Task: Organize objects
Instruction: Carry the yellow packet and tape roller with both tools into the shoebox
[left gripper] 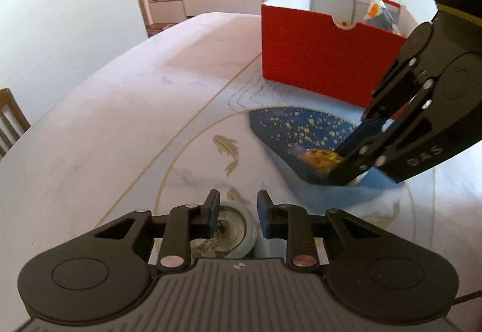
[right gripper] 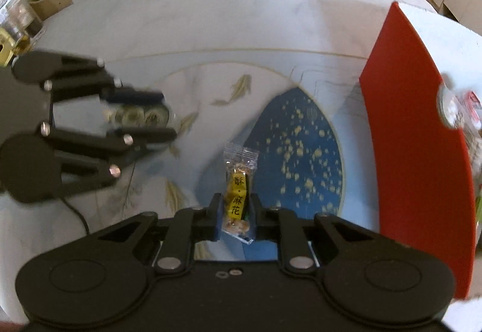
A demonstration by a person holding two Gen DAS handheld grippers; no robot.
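Left wrist view shows the left gripper [left gripper: 237, 208] low over the table [left gripper: 105, 109], with its two fingers set around a roll of clear tape [left gripper: 232, 229]. The blue pads sit at the two sides of the roll; the left pad seems to touch it, but a small gap shows at the right side, so I cannot tell if the roll is really clamped. In the right wrist view the same gripper [right gripper: 170, 115] appears at the left, blurred, and the tape roll [right gripper: 137, 116] sits between its two fingers, above the table [right gripper: 241, 15].

The right gripper [right gripper: 236, 211] has its fingers pressed together on a snack packet [right gripper: 238, 196]. The packet is transparent with a yellow label and black characters, and its sealed end sticks out forward past the fingertips. It hangs over the blue painted patch with yellow spots [right gripper: 301, 151] on the table top. In the left wrist view the right gripper [left gripper: 349, 157] comes in from the right, tilted down, and the yellow packet [left gripper: 319, 158] is pinched at its tip over the same blue patch [left gripper: 301, 127].

A red box [left gripper: 316, 61] with an open top stands on the table just behind the blue patch, and some items lie inside it. In the right wrist view its red wall [right gripper: 415, 151] rises at the right edge.
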